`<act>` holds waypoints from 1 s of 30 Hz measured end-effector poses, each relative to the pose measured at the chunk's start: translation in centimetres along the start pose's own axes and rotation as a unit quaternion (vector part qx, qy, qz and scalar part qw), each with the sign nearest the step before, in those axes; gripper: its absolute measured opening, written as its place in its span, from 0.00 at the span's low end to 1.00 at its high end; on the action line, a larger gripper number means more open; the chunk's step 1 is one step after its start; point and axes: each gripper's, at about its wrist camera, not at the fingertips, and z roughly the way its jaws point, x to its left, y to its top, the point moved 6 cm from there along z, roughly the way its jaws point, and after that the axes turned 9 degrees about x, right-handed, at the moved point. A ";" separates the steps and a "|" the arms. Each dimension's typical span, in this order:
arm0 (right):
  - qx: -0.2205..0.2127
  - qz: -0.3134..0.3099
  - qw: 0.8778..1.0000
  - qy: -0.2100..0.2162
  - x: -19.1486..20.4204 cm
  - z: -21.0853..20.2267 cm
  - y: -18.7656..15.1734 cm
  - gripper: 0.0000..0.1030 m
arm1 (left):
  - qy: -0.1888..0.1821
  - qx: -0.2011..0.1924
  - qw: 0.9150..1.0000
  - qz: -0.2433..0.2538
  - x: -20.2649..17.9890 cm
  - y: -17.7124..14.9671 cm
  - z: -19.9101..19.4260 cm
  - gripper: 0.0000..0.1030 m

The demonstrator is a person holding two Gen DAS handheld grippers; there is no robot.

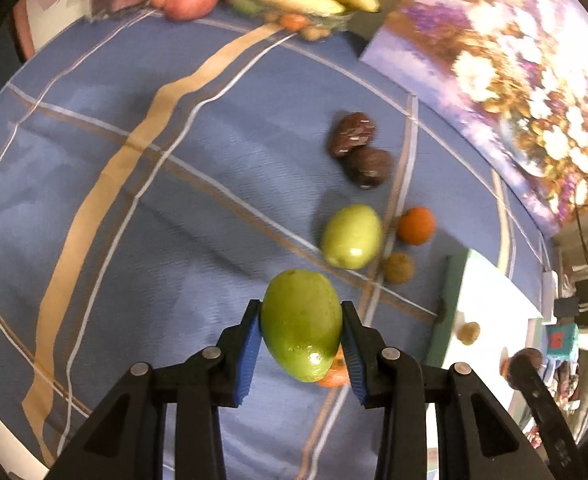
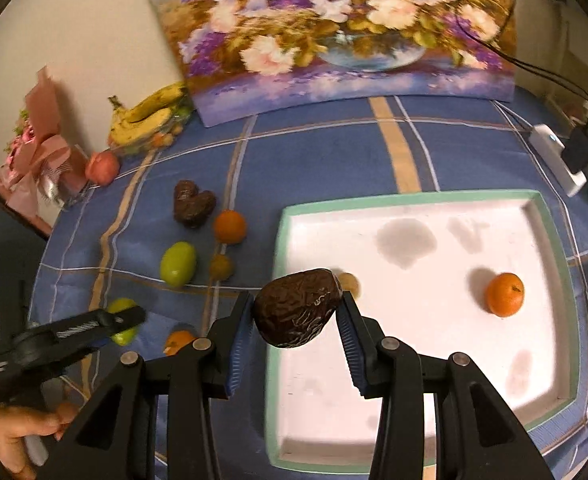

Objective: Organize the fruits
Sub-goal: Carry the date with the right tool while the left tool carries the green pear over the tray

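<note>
My left gripper point(image 1: 301, 330) is shut on a green mango point(image 1: 302, 322), held above the blue checked tablecloth point(image 1: 133, 208). An orange fruit point(image 1: 336, 374) lies on the cloth under it. My right gripper point(image 2: 296, 312) is shut on a dark wrinkled avocado point(image 2: 296, 309), hanging over the left edge of the white tray point(image 2: 414, 432). The tray holds a tangerine point(image 2: 505, 294) and a small brown fruit point(image 2: 350, 282). On the cloth lie a second green mango point(image 2: 178, 263), two dark avocados point(image 2: 193, 204), a tangerine point(image 2: 229, 226) and a small brown fruit point(image 2: 220, 267).
A flower painting point(image 2: 334, 28) leans against the wall behind the table. Bananas point(image 2: 145, 114), a red apple point(image 2: 102, 167) and a pink wrapped bouquet point(image 2: 39, 160) sit at the far left. A white power strip with a black plug point(image 2: 562, 156) lies at the right edge.
</note>
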 end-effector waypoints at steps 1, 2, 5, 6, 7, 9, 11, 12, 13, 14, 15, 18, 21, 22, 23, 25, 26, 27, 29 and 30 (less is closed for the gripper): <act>0.003 0.009 1.000 -0.003 -0.6 0.1 0.0 0.42 | 0.000 -0.001 1.000 0.008 -0.7 -0.1 -0.1 0.39; 0.005 0.015 1.000 -0.005 -1.1 0.2 -0.1 0.42 | 0.000 -0.002 1.000 0.016 -1.1 -0.4 -0.2 0.39; 0.011 0.042 0.999 -0.011 -2.9 0.2 -0.3 0.42 | -0.003 0.001 0.999 0.043 -3.5 -1.3 0.1 0.39; 0.014 0.051 0.999 -0.014 -3.5 0.2 -0.4 0.42 | -0.002 0.003 0.999 0.052 -4.4 -1.5 0.2 0.39; 0.015 0.057 0.998 -0.019 -4.0 0.3 -0.4 0.42 | 0.000 0.005 0.998 0.062 -5.1 -1.8 0.4 0.39; 0.019 0.072 0.997 -0.028 -5.3 0.4 -0.5 0.42 | 0.002 0.012 0.996 0.085 -6.7 -2.7 0.8 0.39; 0.022 0.091 0.995 -0.032 -6.5 0.4 -0.6 0.42 | 0.003 0.018 0.994 0.104 -8.2 -3.2 1.2 0.39; 0.023 0.099 0.994 -0.034 -7.1 0.4 -0.6 0.42 | 0.004 0.021 0.993 0.116 -9.1 -3.6 1.4 0.39; 0.023 0.105 0.994 -0.036 -7.7 0.3 -0.7 0.42 | 0.007 0.023 0.992 0.126 -9.7 -4.0 1.5 0.39; 0.023 0.109 0.993 -0.038 -8.0 0.2 -0.8 0.42 | 0.012 0.024 0.990 0.140 -10.6 -4.4 1.7 0.39; 0.023 0.114 0.992 -0.040 -8.6 0.1 -0.9 0.43 | 0.017 0.025 0.987 0.155 -11.3 -4.8 1.9 0.39; 0.023 0.129 0.990 -0.044 -9.9 -0.3 -1.1 0.43 | 0.032 0.029 0.980 0.196 -12.9 -6.2 2.5 0.39; 0.023 0.144 0.988 -0.047 -11.1 -0.7 -1.4 0.43 | 0.042 0.034 0.973 0.223 -14.1 -7.2 3.0 0.39; 0.023 0.147 0.988 -0.047 -11.4 -0.8 -1.4 0.43 | 0.046 0.036 0.971 0.233 -14.6 -7.6 3.3 0.39; 0.024 0.151 0.987 -0.049 -11.8 -0.9 -1.5 0.43 | 0.051 0.038 0.968 0.242 -14.9 -7.9 3.6 0.39; 0.025 0.156 0.986 -0.054 -12.2 -1.0 -1.6 0.43 | 0.057 0.040 0.966 0.251 -15.3 -8.1 4.0 0.39; 0.026 0.158 0.985 -0.058 -12.5 -1.1 -1.7 0.43 | 0.058 0.042 0.964 0.255 -15.4 -8.3 4.2 0.39; 0.026 0.161 0.985 -0.061 -12.7 -1.2 -1.8 0.43 | 0.060 0.045 0.963 0.257 -15.5 -8.4 4.3 0.39; 0.025 0.164 0.984 -0.062 -12.9 -1.3 -1.9 0.43 | 0.063 0.047 0.962 0.261 -15.5 -8.5 4.6 0.39; 0.024 0.165 0.984 -0.062 -13.0 -1.4 -1.9 0.43 | 0.066 0.048 0.961 0.264 -15.5 -8.9 4.7 0.39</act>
